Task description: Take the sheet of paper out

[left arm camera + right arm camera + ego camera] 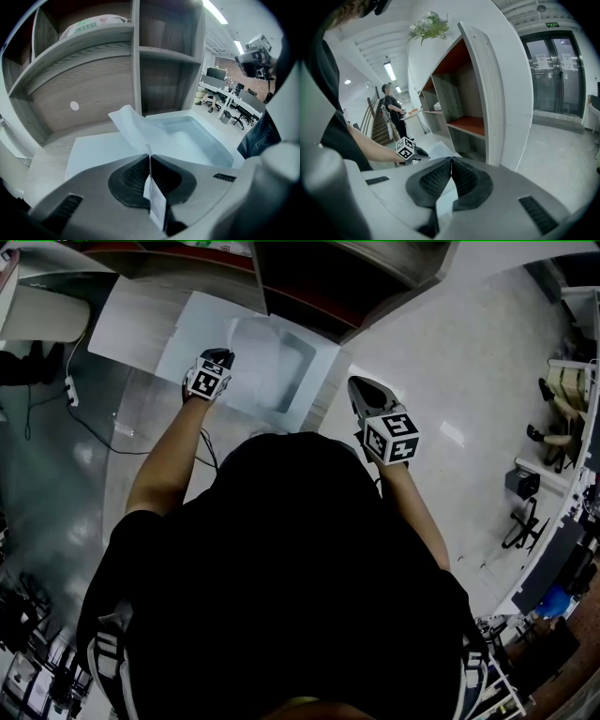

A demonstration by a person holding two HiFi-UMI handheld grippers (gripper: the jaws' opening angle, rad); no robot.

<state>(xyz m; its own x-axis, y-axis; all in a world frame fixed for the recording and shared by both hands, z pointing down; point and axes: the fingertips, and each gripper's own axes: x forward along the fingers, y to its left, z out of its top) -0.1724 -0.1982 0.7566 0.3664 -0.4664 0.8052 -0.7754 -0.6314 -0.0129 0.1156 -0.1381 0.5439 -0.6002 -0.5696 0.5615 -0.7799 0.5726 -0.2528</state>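
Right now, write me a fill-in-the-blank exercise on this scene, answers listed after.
The left gripper has its jaws ____ on the sheet of paper. The right gripper holds ____. In the left gripper view, the shelf unit stands ____ the tray.
Missing words: shut; nothing; behind.

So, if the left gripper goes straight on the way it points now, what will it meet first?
Most likely the white tray just ahead: the left gripper, shut on the sheet of paper, points down at it. Depth is hard to judge.
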